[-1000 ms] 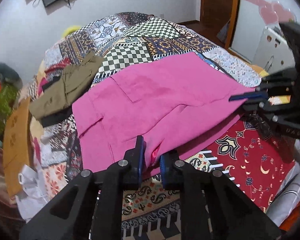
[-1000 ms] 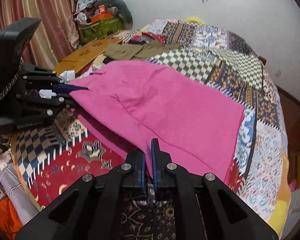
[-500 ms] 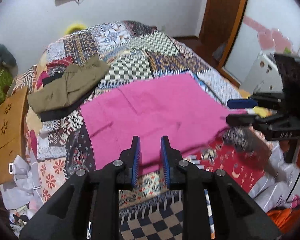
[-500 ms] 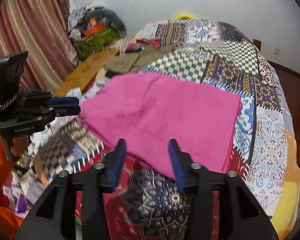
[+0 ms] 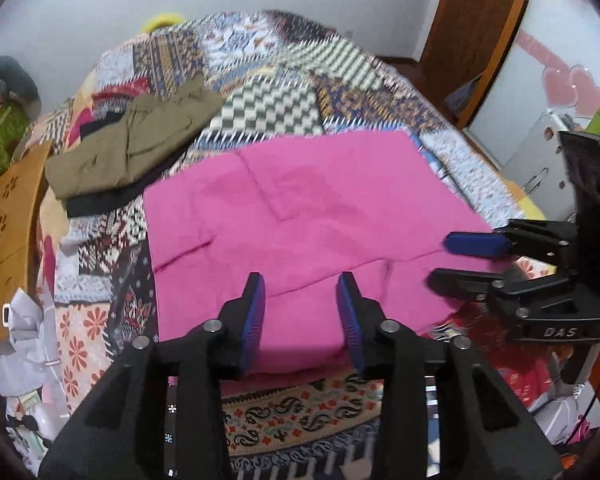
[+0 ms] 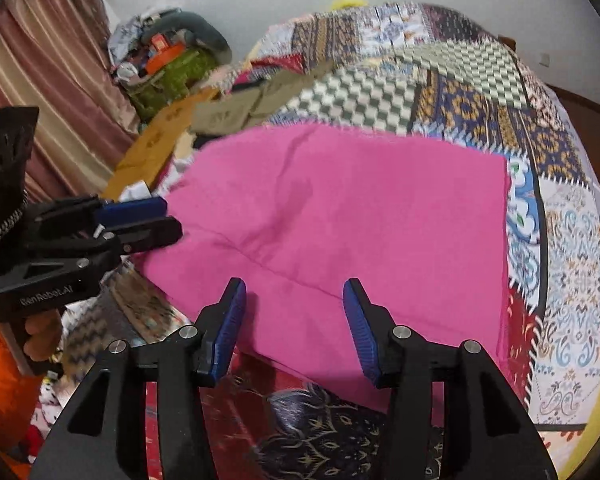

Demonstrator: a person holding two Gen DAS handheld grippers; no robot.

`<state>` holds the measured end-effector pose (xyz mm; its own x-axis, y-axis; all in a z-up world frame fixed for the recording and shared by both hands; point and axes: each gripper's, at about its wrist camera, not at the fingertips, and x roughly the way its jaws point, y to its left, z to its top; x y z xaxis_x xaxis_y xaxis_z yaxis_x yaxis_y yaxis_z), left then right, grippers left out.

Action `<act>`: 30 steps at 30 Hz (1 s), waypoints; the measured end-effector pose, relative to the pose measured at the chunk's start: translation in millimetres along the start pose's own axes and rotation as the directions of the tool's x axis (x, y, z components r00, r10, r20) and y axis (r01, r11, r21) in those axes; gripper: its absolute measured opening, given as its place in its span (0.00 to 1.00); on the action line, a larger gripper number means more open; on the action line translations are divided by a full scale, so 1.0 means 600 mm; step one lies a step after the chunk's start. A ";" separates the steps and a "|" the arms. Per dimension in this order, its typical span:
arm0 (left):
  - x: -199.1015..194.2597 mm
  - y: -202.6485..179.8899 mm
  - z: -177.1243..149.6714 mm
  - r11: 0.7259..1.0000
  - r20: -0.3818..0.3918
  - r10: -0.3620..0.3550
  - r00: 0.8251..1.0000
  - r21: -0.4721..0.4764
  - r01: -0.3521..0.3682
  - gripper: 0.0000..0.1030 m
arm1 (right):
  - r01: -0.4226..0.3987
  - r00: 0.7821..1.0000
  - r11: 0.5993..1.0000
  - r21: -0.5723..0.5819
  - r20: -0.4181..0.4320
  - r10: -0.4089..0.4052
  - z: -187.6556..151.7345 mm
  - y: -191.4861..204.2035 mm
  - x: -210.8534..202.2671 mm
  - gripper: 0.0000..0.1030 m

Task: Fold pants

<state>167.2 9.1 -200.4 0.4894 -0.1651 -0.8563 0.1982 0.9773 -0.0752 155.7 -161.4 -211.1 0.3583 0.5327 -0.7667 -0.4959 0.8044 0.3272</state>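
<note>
The pink pants (image 5: 300, 216) lie folded flat on the patchwork bedspread (image 5: 268, 64), also in the right wrist view (image 6: 352, 216). My left gripper (image 5: 301, 292) is open and empty, just above the pants' near edge. My right gripper (image 6: 294, 300) is open and empty over the near edge too. The right gripper also shows at the right of the left wrist view (image 5: 460, 258), jaws apart. The left gripper shows at the left of the right wrist view (image 6: 156, 220).
A folded olive garment (image 5: 132, 144) lies on a dark one at the bed's far left. A wooden board (image 5: 8, 204) stands at the left bed edge. A clutter pile (image 6: 168, 60) and curtain (image 6: 52, 100) are beyond it. A door (image 5: 480, 32) is at right.
Both grippers were shut on the pink pants' near edge a second ago. They have let go, opened wide and pulled back. The pants now lie flat.
</note>
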 end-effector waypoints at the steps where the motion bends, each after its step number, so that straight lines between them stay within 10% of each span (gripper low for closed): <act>1: 0.007 0.003 -0.005 1.000 -0.010 0.020 1.000 0.002 -0.020 0.39 | 0.009 1.000 1.000 -0.003 -0.005 -0.009 -0.004 -0.003 0.002 0.45; 30: -0.051 0.073 -0.056 0.990 0.047 0.098 0.994 -0.108 -0.093 0.55 | 0.173 0.982 0.978 0.116 0.051 -0.180 -0.088 -0.124 -0.103 0.45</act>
<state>132.1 61.5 -194.7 0.5462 -0.0745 -0.8343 0.0590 0.9970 -0.0504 128.6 -267.9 -217.4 0.4818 0.3921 -0.7837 -0.3310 0.9095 0.2516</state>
